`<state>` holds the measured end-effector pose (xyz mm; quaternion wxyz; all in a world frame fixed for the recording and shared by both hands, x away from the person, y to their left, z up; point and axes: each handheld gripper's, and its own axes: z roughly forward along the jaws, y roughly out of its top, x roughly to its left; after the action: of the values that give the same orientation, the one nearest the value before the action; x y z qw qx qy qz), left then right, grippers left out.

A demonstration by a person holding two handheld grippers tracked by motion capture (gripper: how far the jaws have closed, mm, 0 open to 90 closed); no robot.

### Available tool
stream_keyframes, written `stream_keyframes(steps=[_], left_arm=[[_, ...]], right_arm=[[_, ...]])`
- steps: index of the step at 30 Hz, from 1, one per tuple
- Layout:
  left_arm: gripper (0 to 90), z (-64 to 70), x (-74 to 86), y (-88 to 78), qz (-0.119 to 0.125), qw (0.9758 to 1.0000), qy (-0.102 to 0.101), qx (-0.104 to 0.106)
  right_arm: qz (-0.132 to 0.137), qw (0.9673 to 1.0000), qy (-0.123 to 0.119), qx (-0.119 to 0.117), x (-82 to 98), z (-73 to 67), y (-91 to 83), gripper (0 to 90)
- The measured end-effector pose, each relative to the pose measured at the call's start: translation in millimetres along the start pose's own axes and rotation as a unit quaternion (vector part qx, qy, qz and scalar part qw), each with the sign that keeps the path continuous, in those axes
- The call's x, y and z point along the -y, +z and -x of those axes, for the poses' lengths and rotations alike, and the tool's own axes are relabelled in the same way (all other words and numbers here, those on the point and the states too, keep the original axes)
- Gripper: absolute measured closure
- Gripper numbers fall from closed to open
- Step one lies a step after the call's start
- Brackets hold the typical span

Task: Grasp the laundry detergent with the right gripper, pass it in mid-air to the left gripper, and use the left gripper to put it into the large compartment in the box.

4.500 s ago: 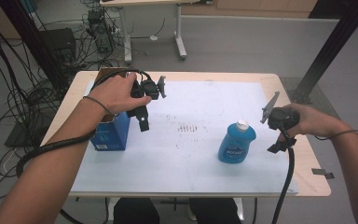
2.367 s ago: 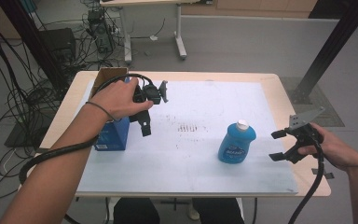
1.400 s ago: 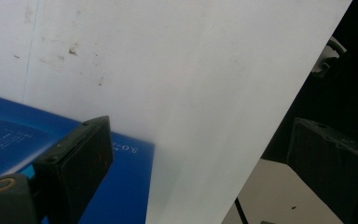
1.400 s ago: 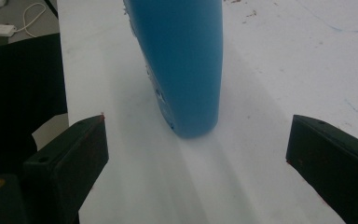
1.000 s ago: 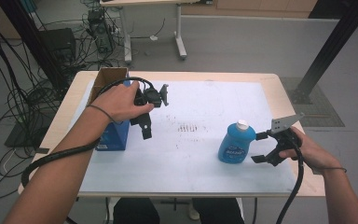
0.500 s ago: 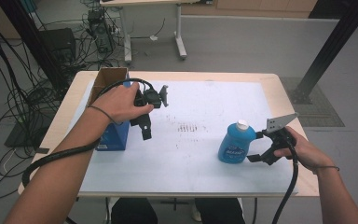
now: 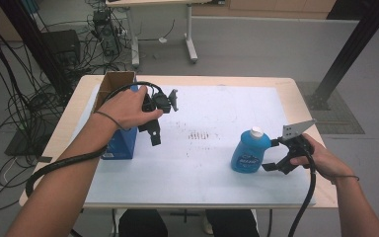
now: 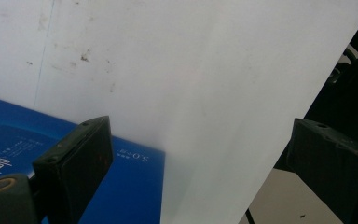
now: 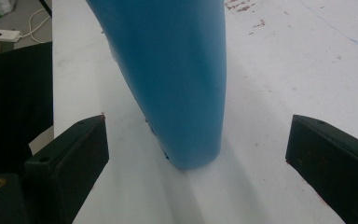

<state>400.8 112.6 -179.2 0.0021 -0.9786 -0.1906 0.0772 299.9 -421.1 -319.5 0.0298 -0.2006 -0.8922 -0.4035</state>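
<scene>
**Bottle between the jaws, no grip yet**

While our left gripper (image 7: 154,129) hangs spread-jawed over the blue box (image 7: 121,143), we've got the right gripper (image 7: 271,155) wide apart around the blue bottle (image 7: 249,151) standing upright on the table (image 7: 202,163), not touching it.

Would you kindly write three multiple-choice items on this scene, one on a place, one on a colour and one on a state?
1. Where does the bottle stand?
A. In the cardboard box
B. On the white mat, just ahead of the right hand-held gripper
C. On the floor

2. What colour is the bottle's cap?
A. White
B. Red
C. Black

3. How do the right hand-held gripper's jaws stand?
A. Shut on the bottle
B. Shut on nothing
C. Open, not touching the bottle

Answers: 1 B, the high view shows it upright on the mat before that gripper. 2 A, the cap is white above the blue body. 3 C, the right gripper view shows both jaws wide apart, clear of the bottle.
</scene>
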Motion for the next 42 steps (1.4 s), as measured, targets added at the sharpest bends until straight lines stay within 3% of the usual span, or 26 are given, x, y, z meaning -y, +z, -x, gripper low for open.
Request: stream_keyframes(steps=[42], left_arm=[[7.5, -0.1, 1.7, -1.1, 0.001, 1.0, -0.002, 0.0]], right_arm=[[-0.006, 1.0, 0.003, 0.004, -3.4, 0.2, -0.9, 6.1]])
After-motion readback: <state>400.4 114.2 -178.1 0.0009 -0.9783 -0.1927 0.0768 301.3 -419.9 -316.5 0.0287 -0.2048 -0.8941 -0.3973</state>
